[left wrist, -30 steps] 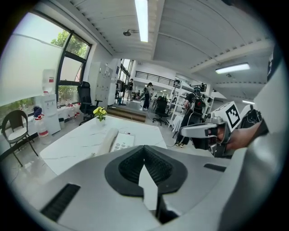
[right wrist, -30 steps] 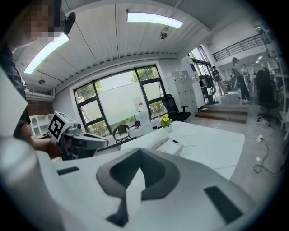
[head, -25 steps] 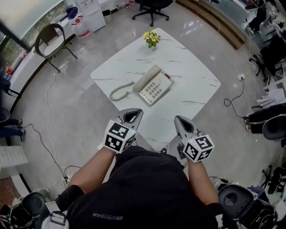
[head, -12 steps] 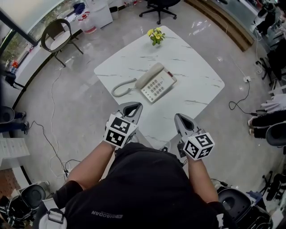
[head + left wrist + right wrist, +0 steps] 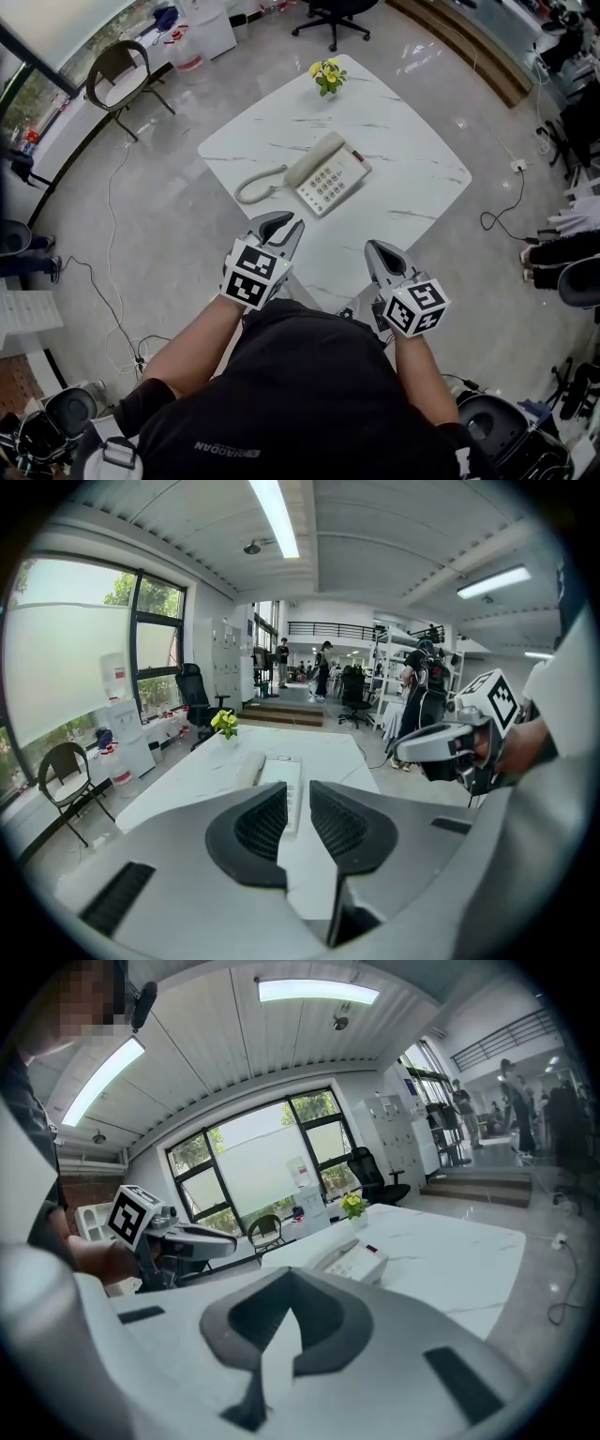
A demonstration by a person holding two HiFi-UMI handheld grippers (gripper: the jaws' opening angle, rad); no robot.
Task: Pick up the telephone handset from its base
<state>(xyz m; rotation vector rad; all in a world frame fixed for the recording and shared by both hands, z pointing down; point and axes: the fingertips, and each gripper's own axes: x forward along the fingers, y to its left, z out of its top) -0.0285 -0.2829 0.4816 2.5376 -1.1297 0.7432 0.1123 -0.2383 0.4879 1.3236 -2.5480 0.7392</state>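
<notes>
Handset not lifted yet, approach stage only.
Handset [image 5: 313, 160] sits in its cradle on the base [image 5: 330, 181], mid table [image 5: 412, 187], w/ coiled cord [image 5: 255, 186] trailing off its left side. Both my grippers hang by the near table corner, well apart from the phone. Left gripper [image 5: 281, 223]: jaws have just been opening, narrow gap, nothing between them; phone only shows far off thru the gap. Right gripper [image 5: 375, 249]: tips together, empty. Done: nil beyond lining up. Left, I reckon: reach fwd, open wider, close on handset, lift it clear of base.
</notes>
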